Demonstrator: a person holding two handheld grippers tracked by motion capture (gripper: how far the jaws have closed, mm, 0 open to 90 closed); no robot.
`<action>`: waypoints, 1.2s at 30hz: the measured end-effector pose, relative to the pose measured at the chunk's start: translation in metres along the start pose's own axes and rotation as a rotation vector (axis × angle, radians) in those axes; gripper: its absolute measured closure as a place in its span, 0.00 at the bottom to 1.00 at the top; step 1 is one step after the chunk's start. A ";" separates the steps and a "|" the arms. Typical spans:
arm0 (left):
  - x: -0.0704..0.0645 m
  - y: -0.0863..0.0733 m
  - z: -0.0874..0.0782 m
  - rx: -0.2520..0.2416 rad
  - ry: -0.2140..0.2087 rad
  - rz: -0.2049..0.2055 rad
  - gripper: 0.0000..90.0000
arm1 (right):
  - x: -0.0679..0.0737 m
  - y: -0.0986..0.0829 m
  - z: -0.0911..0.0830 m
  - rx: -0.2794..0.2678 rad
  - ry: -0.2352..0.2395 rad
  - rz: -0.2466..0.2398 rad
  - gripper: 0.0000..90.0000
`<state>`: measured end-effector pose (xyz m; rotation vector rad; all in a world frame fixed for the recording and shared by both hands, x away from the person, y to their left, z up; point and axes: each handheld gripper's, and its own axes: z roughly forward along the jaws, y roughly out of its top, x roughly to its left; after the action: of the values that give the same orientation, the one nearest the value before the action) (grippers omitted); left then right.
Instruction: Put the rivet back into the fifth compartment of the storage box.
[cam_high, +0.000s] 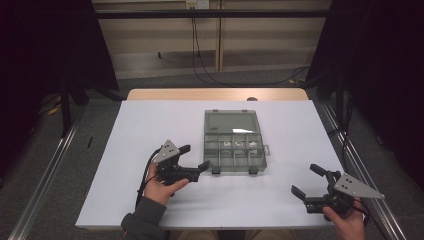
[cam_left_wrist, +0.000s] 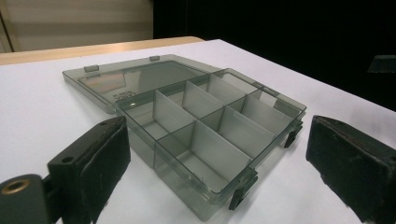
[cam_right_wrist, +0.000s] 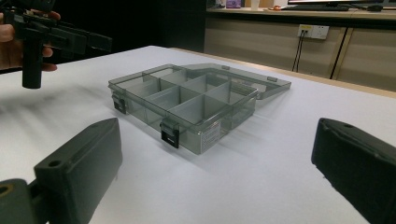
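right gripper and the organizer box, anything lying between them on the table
Nothing: in the high view only bare white table separates the right gripper from the organizer box, and the right gripper view shows the same bare stretch before its open jaws.

Small pale items in the middle compartments of the organizer box (cam_high: 234, 145) are too small to identify from the high view. The right hand (cam_high: 346, 221) is cut off by the bottom edge there. In the left gripper view, the picture's lower edge crops the box's nearest corner.
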<state>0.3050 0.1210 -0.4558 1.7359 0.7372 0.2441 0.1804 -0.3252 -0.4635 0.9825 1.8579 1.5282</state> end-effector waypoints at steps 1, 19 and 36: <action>0.000 0.000 -0.001 -0.005 -0.005 -0.003 0.06 | 0.000 0.000 0.000 0.000 0.000 0.000 0.02; 0.007 -0.010 -0.027 -0.032 -0.031 0.028 0.00 | -0.001 0.000 -0.001 -0.002 -0.001 0.003 0.02; 0.018 -0.013 -0.049 -0.026 0.003 0.042 0.01 | -0.002 0.000 -0.001 -0.004 0.003 0.005 0.02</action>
<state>0.2891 0.1726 -0.4569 1.7279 0.6972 0.2835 0.1809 -0.3277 -0.4632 0.9844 1.8544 1.5366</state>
